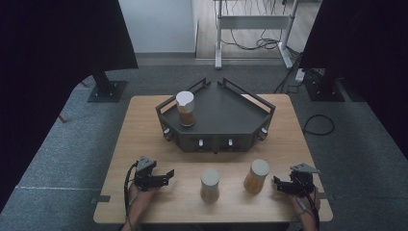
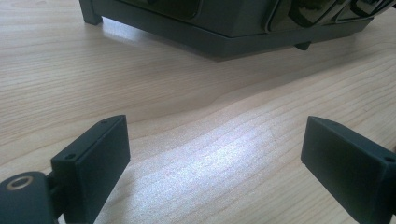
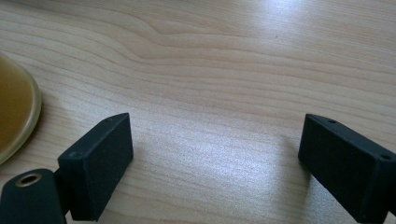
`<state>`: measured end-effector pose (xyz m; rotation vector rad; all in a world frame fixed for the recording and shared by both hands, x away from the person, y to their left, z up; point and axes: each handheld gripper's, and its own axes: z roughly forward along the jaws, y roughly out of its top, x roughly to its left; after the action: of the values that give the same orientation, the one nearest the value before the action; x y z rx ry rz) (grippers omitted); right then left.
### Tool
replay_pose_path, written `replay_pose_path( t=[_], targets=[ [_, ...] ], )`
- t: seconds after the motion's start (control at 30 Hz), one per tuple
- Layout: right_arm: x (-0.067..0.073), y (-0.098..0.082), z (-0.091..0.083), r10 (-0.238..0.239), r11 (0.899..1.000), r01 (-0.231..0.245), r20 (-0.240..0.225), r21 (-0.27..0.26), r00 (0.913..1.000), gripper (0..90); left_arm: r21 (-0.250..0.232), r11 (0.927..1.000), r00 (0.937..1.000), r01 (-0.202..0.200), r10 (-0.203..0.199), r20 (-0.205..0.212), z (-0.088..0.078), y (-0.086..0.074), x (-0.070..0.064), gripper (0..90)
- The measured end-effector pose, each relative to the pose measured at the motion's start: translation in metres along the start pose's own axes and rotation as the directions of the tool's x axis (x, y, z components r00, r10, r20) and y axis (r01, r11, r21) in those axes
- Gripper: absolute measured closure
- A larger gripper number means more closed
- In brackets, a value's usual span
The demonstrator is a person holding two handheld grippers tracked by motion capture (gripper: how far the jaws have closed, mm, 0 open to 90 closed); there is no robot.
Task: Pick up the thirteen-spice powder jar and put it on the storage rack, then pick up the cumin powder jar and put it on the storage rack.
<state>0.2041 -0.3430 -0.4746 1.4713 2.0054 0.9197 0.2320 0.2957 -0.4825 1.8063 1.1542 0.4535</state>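
Three jars with pale lids hold amber-brown contents. One jar (image 1: pixel 185 109) stands on the left part of the dark angular tray (image 1: pixel 226 113) at the table's middle. Two more stand on the wood near the front: a middle jar (image 1: pixel 210 184) and a right jar (image 1: pixel 256 176). My left gripper (image 1: pixel 166 175) rests on the table left of the middle jar, open, with bare wood between its jaws (image 2: pixel 215 140). My right gripper (image 1: pixel 278 184) lies just right of the right jar, also open (image 3: pixel 215 135). The edge of that jar (image 3: pixel 14 116) shows at the left of the right gripper view.
The tray's dark base (image 2: pixel 219 32) rises ahead in the left gripper view. The wooden table (image 1: pixel 144 139) has bare boards on both sides of the tray. Black stands (image 1: pixel 106 86) and cables (image 1: pixel 317 125) lie on the grey carpet beyond the table.
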Motion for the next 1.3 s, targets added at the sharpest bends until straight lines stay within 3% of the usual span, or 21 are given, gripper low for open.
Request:
replay_pose_path(
  t=[0.4,0.6,0.83,1.0,1.3],
  targets=[
    [-0.001,0.001,0.0,-0.019,1.0,0.019,-0.015,0.002,0.9997,7.1,0.013,0.9999,1.0,-0.006,0.006,-0.003,0.003,0.001,0.001,7.4],
    [0.0,-0.006,-0.006,-0.022,0.998,0.021,-0.018,-0.059,0.9996,5.9,0.023,0.9997,1.0,-0.003,0.003,-0.006,0.004,0.002,0.001,7.4],
    [0.006,-0.011,-0.022,-0.019,0.988,0.02,0.008,-0.153,0.9998,5.8,0.049,0.9988,0.9999,0.004,-0.004,-0.01,0.006,0.007,0.001,7.4],
    [0.009,-0.011,-0.031,-0.003,0.982,0.007,0.023,-0.189,0.9997,5.8,0.081,0.9967,0.9999,0.003,-0.002,-0.011,0.009,0.012,0.0,7.5],
    [0.007,-0.004,-0.048,0.036,0.968,-0.034,0.002,-0.249,0.9993,5.5,0.115,0.9933,0.9998,0.015,-0.013,-0.015,0.012,0.017,0.001,7.4]
  ],
)
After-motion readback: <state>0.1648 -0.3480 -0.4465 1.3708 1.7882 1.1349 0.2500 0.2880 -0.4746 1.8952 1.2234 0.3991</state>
